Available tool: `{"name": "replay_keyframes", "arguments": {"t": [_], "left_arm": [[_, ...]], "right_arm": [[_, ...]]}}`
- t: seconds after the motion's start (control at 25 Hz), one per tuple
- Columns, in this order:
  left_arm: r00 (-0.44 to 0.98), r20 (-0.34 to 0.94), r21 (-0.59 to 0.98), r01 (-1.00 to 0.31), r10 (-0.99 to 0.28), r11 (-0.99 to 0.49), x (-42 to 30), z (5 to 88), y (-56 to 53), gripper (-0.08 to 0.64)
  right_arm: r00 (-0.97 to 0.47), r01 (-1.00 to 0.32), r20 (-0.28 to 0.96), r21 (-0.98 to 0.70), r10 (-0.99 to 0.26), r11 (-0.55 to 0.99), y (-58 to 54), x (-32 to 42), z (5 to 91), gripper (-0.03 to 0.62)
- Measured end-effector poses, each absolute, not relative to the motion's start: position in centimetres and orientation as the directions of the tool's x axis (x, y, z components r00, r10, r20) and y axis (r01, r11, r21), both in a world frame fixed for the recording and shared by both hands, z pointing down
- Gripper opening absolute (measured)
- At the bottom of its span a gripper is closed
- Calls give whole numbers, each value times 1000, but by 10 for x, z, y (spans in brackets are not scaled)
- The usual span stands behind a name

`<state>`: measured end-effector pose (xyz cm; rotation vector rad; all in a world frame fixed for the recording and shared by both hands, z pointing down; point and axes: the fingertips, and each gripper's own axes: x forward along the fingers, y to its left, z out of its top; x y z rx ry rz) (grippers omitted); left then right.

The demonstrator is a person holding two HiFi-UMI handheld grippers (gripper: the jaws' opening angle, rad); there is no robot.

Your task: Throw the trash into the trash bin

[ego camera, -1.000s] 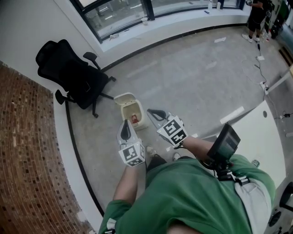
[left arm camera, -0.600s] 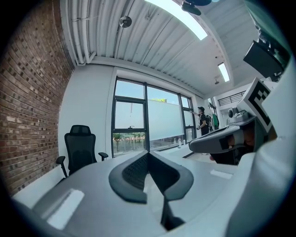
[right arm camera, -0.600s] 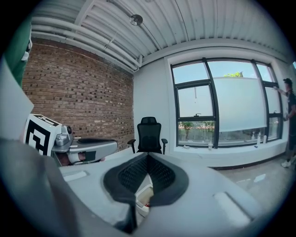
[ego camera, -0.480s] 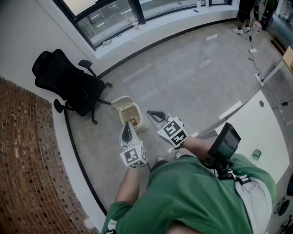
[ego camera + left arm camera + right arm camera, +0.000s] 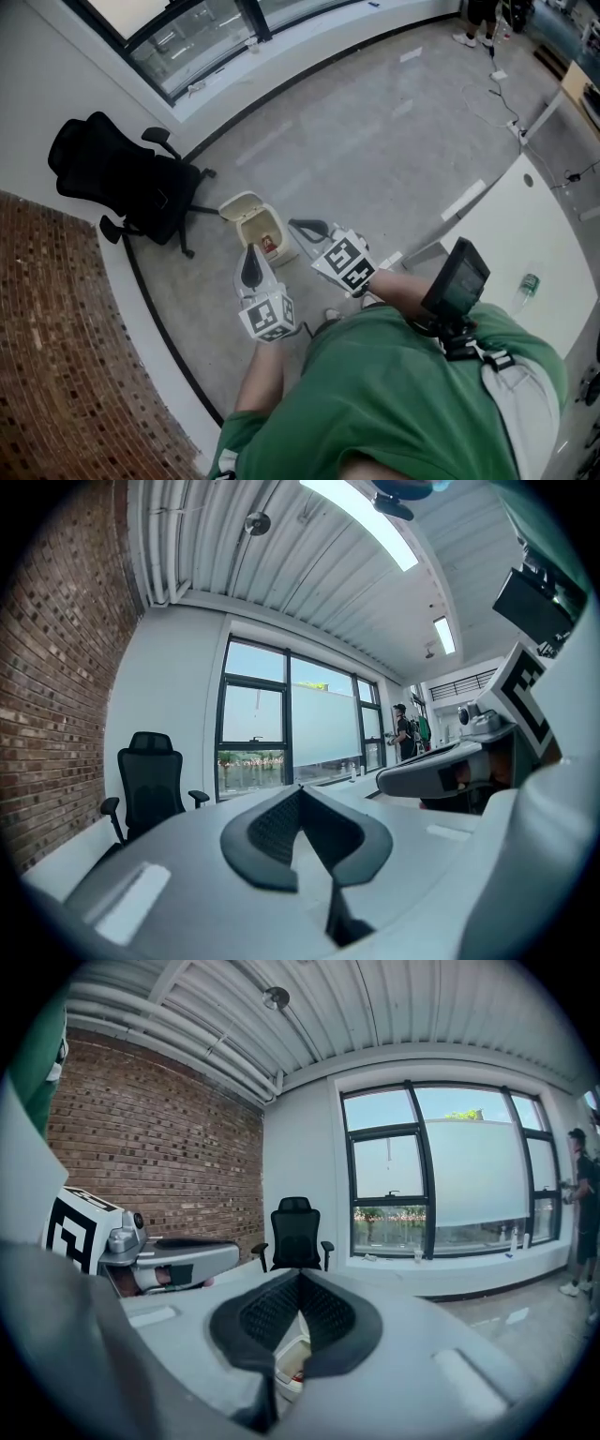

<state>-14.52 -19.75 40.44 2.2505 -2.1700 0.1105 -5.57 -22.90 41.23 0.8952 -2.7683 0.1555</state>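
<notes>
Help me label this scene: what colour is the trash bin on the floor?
Cream. The trash bin shows best in the head view.

Grey concrete floor fills the frame. Just left of centre stands the cream trash bin, lid tipped open. Upper left, a black office chair sits near the wall. Upper right, a cable trails across the floor. A pale strip lies right of centre, beside the white surface.

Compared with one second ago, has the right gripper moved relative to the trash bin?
No. In the head view the right gripper still sits just right of the open trash bin; only the camera has shifted.
</notes>
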Motion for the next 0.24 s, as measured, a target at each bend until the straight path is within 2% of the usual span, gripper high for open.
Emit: {"name": "replay_keyframes", "arguments": {"t": [0.24], "left_arm": [[65, 58, -40, -997, -996, -67, -144, 404, -202, 5]], "right_arm": [[-772, -609, 253, -27, -584, 793, -230, -57, 414, 3]]}}
